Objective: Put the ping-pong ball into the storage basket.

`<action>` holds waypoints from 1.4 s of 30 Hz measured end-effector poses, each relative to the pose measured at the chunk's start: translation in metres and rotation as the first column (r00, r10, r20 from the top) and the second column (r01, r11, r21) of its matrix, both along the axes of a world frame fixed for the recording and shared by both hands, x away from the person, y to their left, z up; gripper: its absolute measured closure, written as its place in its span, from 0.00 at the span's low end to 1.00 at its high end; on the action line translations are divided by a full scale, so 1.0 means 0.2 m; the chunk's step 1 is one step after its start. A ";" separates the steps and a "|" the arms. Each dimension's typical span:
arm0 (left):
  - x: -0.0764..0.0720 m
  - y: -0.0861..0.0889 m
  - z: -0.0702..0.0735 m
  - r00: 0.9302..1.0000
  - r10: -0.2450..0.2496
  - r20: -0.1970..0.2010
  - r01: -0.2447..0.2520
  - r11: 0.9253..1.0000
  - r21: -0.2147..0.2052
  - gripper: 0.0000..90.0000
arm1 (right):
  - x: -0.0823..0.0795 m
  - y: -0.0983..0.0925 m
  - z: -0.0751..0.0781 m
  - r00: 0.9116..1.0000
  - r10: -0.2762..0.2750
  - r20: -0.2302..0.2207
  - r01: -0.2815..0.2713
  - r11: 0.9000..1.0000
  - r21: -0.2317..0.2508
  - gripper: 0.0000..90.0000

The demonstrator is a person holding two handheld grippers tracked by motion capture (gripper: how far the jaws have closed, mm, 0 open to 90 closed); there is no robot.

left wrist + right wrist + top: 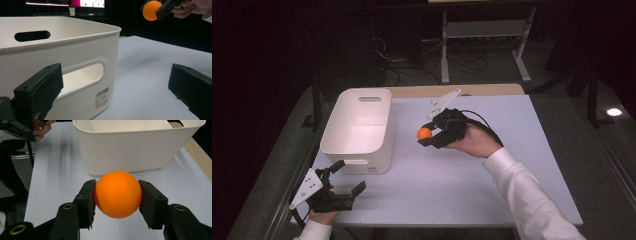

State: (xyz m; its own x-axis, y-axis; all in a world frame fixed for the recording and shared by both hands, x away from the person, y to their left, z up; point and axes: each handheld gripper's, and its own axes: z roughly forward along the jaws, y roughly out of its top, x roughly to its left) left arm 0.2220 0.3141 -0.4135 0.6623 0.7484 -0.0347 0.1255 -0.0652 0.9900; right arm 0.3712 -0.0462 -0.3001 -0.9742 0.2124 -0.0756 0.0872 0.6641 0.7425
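An orange ball [424, 133] hangs above the middle of the white table, clamped between the jaws of my right gripper [427, 136]. In the right gripper view the ball [118, 194] sits squeezed between both black pads, with the white bin [135, 147] just beyond it. That bin [359, 127] stands at the table's left and looks empty inside. My left gripper [348, 179] rests at the front left corner, jaws wide apart with nothing between them. In the left gripper view the bin's handled wall [75, 65] is close ahead, and the ball [150, 10] shows high at the upper right.
The white table [492, 170] has a wooden strip [492, 90] along its far edge. Behind it stand a white shelf frame [484, 35] and floor cables. Monitors [65, 3] glow in the dark background. Dark floor surrounds the table.
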 end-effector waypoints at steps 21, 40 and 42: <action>0.00 0.00 0.00 1.000 -0.007 0.003 0.007 1.000 0.000 0.00 | 0.04 0.15 0.06 0.999 0.050 0.009 -0.050 0.998 -0.028 0.54; 0.00 0.00 0.00 1.000 -0.009 0.003 0.009 1.000 0.006 0.00 | 0.07 0.23 0.13 0.997 0.081 0.003 -0.080 0.996 -0.031 0.54; 0.00 0.00 0.00 1.000 -0.009 0.004 0.009 1.000 0.010 0.00 | 0.07 0.24 0.13 0.997 0.081 0.000 -0.081 0.996 -0.031 0.54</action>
